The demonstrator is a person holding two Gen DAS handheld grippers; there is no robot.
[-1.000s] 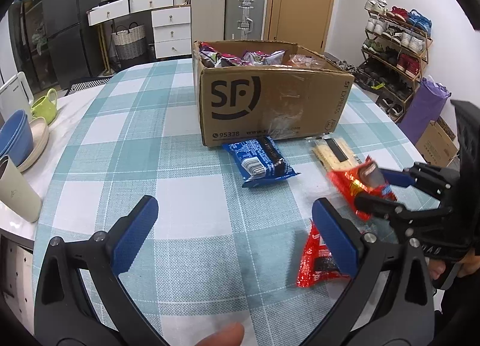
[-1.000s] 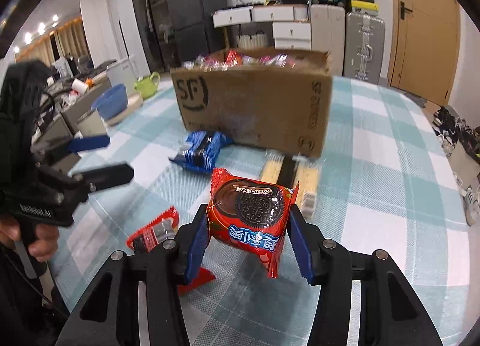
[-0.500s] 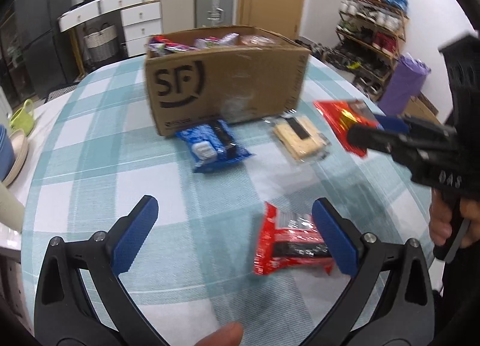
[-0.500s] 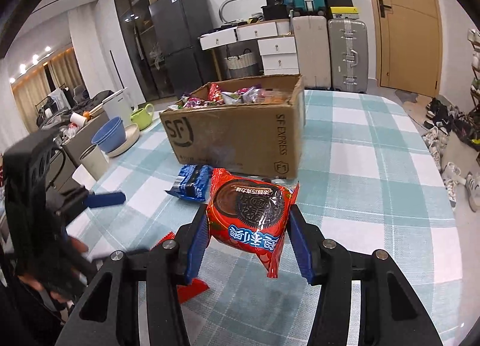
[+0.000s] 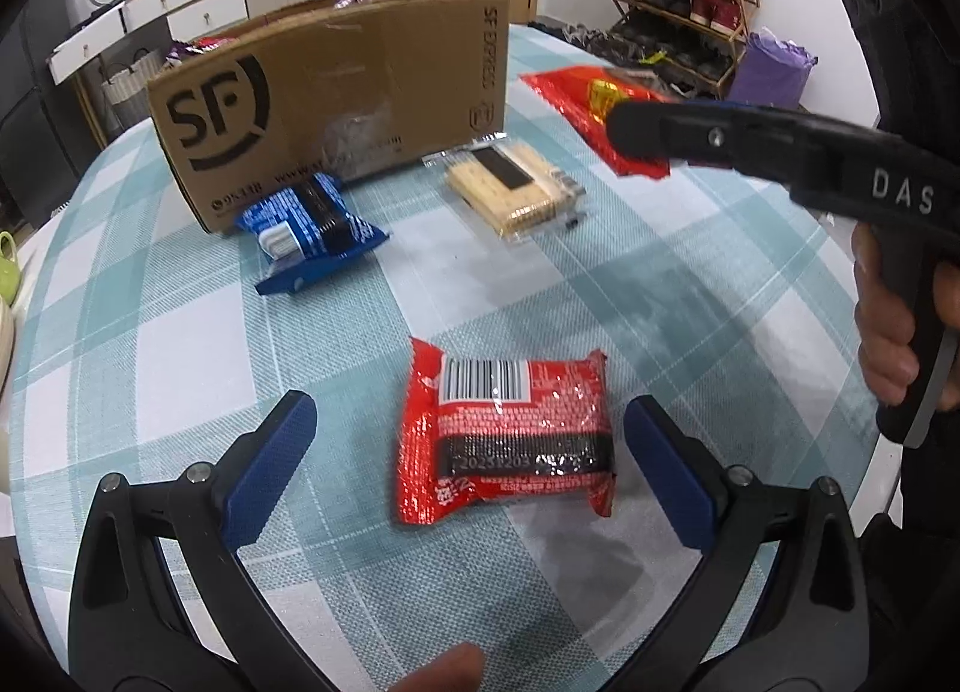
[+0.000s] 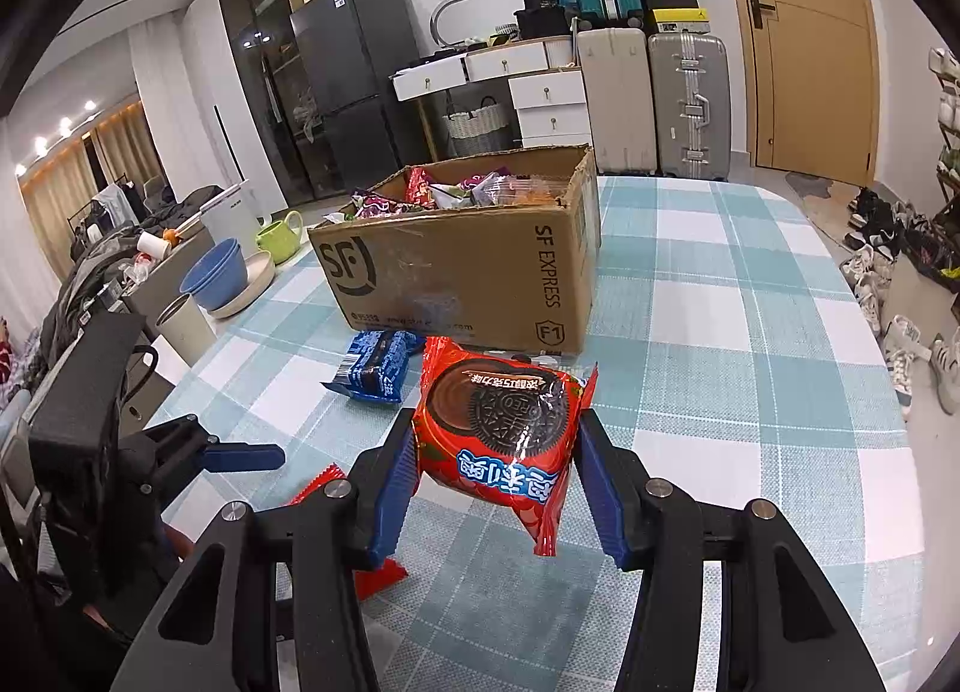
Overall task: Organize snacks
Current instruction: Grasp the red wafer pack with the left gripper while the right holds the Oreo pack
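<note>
Two grippers: one in each of the person's hands, both above a table [image 6: 750,296] with a teal and white check cloth.
Right gripper [image 6: 498,470]: blue pads pinch a red cookie packet [image 6: 501,428] by its two sides; the packet hangs clear of the cloth, cookie picture facing the camera.
Left gripper [image 5: 471,470]: jaws spread wide, pads not touching anything; a second red packet [image 5: 507,431] lies flat on the cloth between them, barcode side up.
Cardboard box [image 6: 474,266]: stands open on the table beyond both grippers, marked SF, holding mixed snack packets.
Blue packet [image 5: 309,224]: on the cloth, against the box's front wall.
Clear cracker pack [image 5: 516,191]: on the cloth near the box's front corner, just beside the blue packet's side.
Right hand [image 5: 900,332]: grips the right tool's handle at the left wrist view's edge.
</note>
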